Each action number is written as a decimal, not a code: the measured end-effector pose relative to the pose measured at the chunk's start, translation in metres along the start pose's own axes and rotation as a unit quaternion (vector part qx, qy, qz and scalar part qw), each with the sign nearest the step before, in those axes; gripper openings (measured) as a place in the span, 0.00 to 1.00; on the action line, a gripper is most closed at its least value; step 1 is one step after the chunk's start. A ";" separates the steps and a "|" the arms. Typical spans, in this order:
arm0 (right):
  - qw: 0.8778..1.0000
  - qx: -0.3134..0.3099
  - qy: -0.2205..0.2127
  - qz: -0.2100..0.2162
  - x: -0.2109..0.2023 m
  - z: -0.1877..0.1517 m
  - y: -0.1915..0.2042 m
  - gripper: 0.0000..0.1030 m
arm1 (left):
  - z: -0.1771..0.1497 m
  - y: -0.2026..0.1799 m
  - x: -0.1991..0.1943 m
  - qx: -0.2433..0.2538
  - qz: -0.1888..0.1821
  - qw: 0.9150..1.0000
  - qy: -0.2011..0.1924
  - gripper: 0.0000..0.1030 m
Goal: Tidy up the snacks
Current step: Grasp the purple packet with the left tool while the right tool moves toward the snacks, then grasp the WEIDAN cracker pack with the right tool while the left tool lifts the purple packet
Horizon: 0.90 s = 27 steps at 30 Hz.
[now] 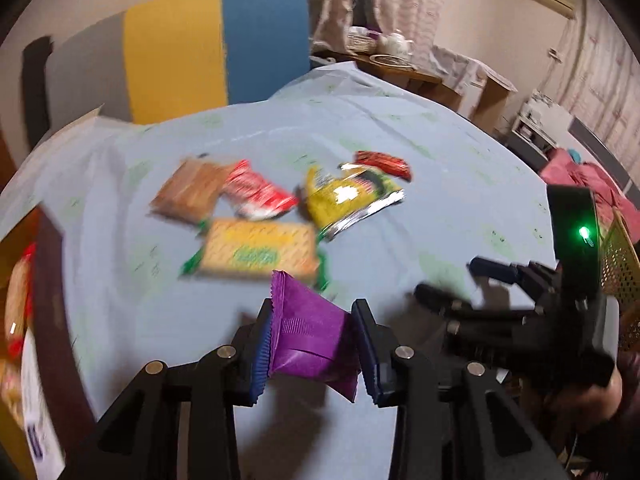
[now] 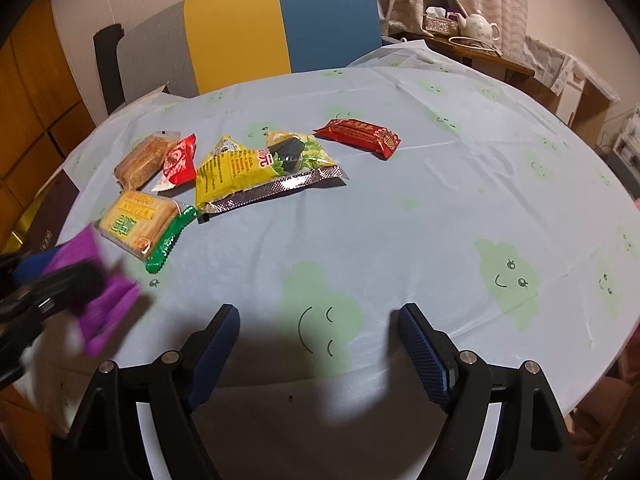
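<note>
Round table w/ pale blue cloth, green smiley prints (image 2: pixel 400 208). Five snack packs clustered far left-centre, incl. yellow foil bag (image 2: pixel 248 168). R gripper (image 2: pixel 320 332) jaws wide, empty. L gripper (image 1: pixel 312 344) clamps purple crinkle-edged packet (image 1: pixel 308 336), lifted off cloth.

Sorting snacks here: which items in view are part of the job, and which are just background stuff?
Part of the job:
purple packet, held in the left gripper
green-edged cracker pack
yellow pouch
red bar
small red packet
brown biscuit pack
right gripper, open and empty

Just lying about:
teapot
tissue box
chair
</note>
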State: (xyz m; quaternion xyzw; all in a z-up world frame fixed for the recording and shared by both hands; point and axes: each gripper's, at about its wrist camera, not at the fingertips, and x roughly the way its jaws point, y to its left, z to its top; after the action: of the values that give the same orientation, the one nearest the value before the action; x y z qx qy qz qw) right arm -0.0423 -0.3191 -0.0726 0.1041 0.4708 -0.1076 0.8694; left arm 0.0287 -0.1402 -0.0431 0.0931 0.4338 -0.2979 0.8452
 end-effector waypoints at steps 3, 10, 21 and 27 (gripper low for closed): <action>1.000 -0.011 -0.001 -0.010 0.001 -0.002 0.005 0.82 | -0.012 0.018 -0.001 -0.029 0.015 0.999 0.007 0.37; 1.000 -0.020 0.013 -0.005 0.001 0.001 0.009 0.84 | -0.031 0.039 0.004 -0.057 0.031 0.998 0.001 0.38; 0.973 -0.192 0.011 0.128 -0.012 0.059 0.080 0.71 | -0.040 0.041 0.012 -0.072 0.021 0.997 -0.008 0.42; 0.932 -0.333 0.056 0.130 0.023 0.079 0.135 0.73 | -0.044 0.034 0.013 -0.046 0.040 0.998 -0.013 0.41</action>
State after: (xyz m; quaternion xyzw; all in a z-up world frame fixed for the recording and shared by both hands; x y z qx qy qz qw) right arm 0.0713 -0.2142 -0.0390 -0.1254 0.5098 0.1750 0.8329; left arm 0.0243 -0.1004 -0.0837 0.0676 0.4323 -0.2443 0.8654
